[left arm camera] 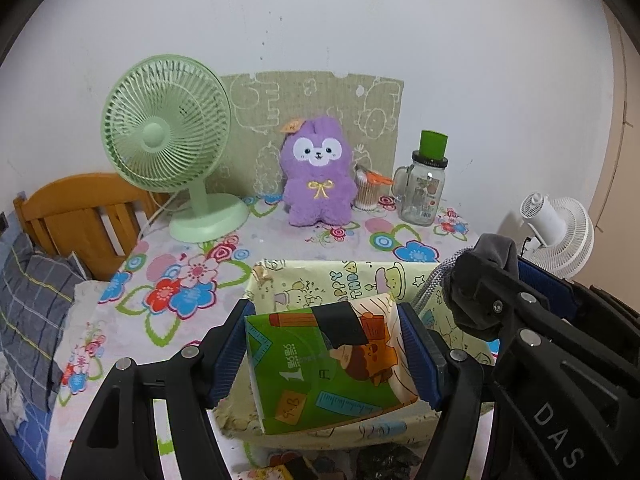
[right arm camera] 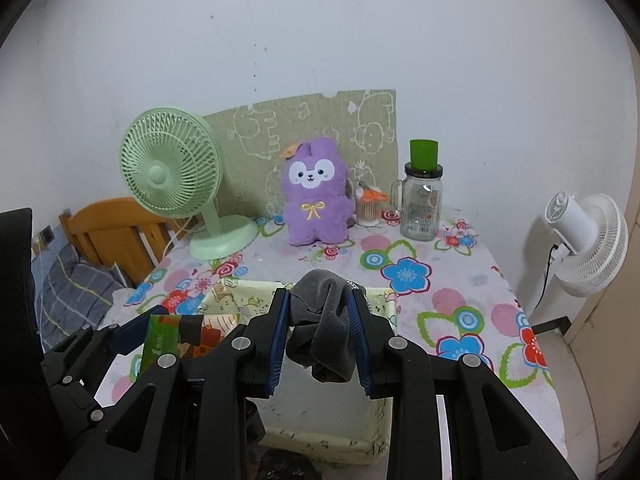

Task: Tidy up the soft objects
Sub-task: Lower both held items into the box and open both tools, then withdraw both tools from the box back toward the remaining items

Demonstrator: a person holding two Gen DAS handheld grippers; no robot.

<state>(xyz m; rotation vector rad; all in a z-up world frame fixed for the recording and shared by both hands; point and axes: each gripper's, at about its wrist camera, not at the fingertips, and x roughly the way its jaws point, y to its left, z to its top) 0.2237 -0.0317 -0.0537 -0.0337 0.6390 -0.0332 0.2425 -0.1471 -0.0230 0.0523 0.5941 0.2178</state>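
Left wrist view: left gripper (left arm camera: 328,354) is clamped on a tissue pack (left arm camera: 326,364), green w/ cartoon print, pads pressing both sides, held just above the cloth storage box (left arm camera: 280,276) w/ yellow-green cartoon lining. Right gripper (right arm camera: 320,334) is closed narrow on a bunched grey sock (right arm camera: 322,332), hanging over the same box, near its back rim. So both soft items are picked up & over the box, neither let go yet. Box floor looks bare as far as shows; part is hidden behind the pack & sock. Purple plush bunny (left arm camera: 318,174) sits upright at the back of the table (left arm camera: 280,240), between the green fan (left arm camera: 168,136) & glass jar (left arm camera: 424,188), untouched. Left to do, prob.: drop pack & sock in, then maybe the bunny. Dark stuff at the bottom edge, can't tell what.
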